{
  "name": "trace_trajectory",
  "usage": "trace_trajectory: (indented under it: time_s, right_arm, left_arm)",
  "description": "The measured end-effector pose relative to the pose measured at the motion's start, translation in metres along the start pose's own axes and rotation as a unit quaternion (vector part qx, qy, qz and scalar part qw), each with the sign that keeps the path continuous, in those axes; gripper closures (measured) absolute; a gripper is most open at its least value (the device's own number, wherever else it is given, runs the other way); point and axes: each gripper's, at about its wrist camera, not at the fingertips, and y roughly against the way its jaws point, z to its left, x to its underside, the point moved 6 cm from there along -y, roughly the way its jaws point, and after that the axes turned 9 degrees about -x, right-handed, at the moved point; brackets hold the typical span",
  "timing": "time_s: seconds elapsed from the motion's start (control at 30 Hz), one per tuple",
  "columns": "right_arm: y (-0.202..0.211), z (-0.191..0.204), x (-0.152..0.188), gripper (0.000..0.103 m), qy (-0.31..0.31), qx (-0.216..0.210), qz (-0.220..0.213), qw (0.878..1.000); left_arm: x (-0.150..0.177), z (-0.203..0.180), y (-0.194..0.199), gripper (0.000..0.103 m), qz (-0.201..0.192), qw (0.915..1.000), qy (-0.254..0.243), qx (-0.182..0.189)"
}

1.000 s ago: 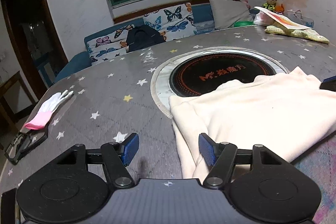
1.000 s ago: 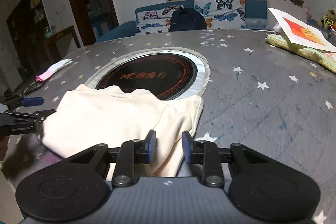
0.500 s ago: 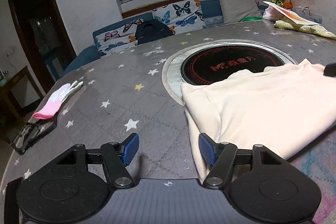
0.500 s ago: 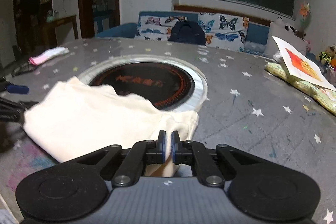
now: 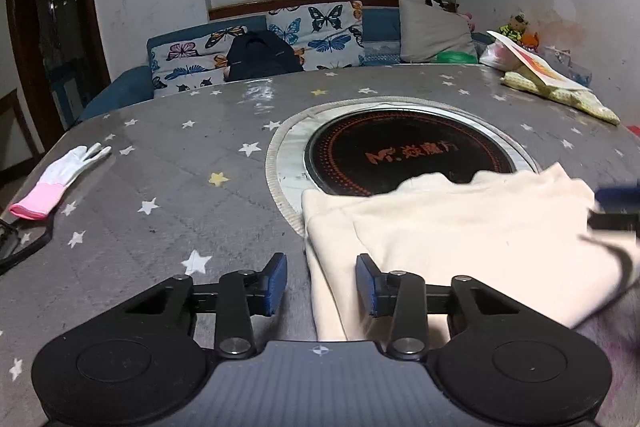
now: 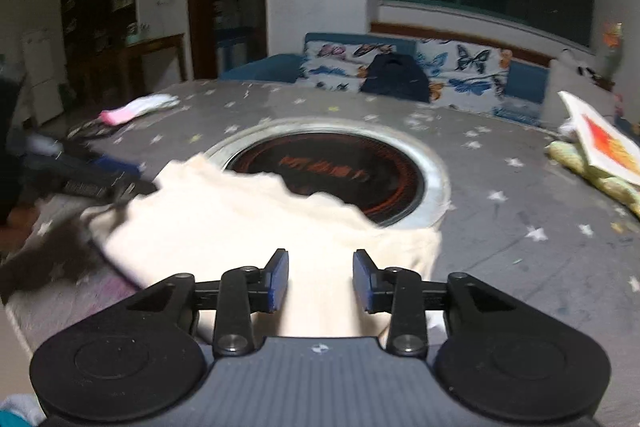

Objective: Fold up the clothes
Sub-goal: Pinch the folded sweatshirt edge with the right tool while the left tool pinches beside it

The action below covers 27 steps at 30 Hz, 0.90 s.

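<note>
A folded cream garment (image 5: 460,231) lies on the grey star-patterned table, its far edge overlapping the round black cooktop (image 5: 408,159). My left gripper (image 5: 322,285) is open at the garment's left edge, with cloth between its fingers but not gripped. My right gripper (image 6: 320,281) is open over the garment's right end (image 6: 248,227); cloth lies between its fingers. In the left wrist view the right gripper shows blurred at the far right (image 5: 616,211). In the right wrist view the left gripper shows blurred at the left (image 6: 92,179).
A white and pink glove (image 5: 56,175) lies at the table's left edge beside a black frame (image 5: 20,247). A yellow-green cloth with a printed card (image 5: 556,87) sits at the far right. A butterfly-print sofa (image 5: 280,43) with a dark bag stands behind the table.
My right gripper, shut on the cloth half a second ago, has opened. The garment's left side has been folded in. My left gripper stayed open and moved right over the cloth edge.
</note>
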Motion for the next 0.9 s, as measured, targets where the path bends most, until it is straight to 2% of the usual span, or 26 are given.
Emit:
trace_trajectory:
  time_s: [0.17,0.23,0.3,0.33,0.47,0.53,0.6,0.67,0.73,0.9]
  right_arm:
    - [-0.008,0.003,0.01,0.056,0.002,-0.009,0.007,1.0]
    - [-0.009,0.003,0.013,0.051,0.006,-0.009,0.006,1.0]
    - [-0.01,0.002,0.015,0.047,0.009,-0.006,0.006,1.0]
    - [-0.01,0.002,0.016,0.047,0.009,-0.006,0.006,1.0]
    - [-0.01,0.003,0.02,0.046,0.016,-0.005,0.005,1.0]
    - [-0.011,0.004,0.022,0.044,0.023,-0.003,0.004,1.0]
    - [-0.011,0.005,0.024,0.042,0.031,-0.001,0.001,1.0]
    - [-0.011,0.004,0.024,0.042,0.031,-0.001,0.0,1.0]
    - [-0.011,0.003,0.024,0.041,0.028,-0.003,0.0,1.0]
    - [-0.012,0.0,0.008,0.043,0.012,-0.014,0.003,1.0]
  left_arm:
    - [-0.005,-0.005,-0.006,0.082,-0.011,0.9998,-0.012,0.009]
    - [-0.006,-0.008,-0.008,0.084,-0.011,0.9997,-0.016,0.013]
    - [-0.006,-0.008,-0.011,0.093,-0.009,0.9998,-0.008,0.014]
    - [-0.006,-0.007,-0.011,0.095,-0.01,0.9999,-0.003,0.012]
    - [-0.01,-0.009,-0.01,0.101,-0.032,0.9987,-0.022,-0.034]
    - [-0.012,-0.01,-0.013,0.102,-0.046,0.9951,-0.045,-0.074]
    - [-0.01,-0.007,-0.02,0.102,-0.036,0.9946,-0.049,-0.085]
    - [-0.007,-0.002,-0.024,0.102,-0.02,0.9958,-0.038,-0.081]
    - [-0.01,0.001,-0.018,0.102,-0.022,0.9971,-0.023,-0.069]
    - [-0.022,-0.011,0.005,0.099,-0.031,0.9993,0.009,0.019]
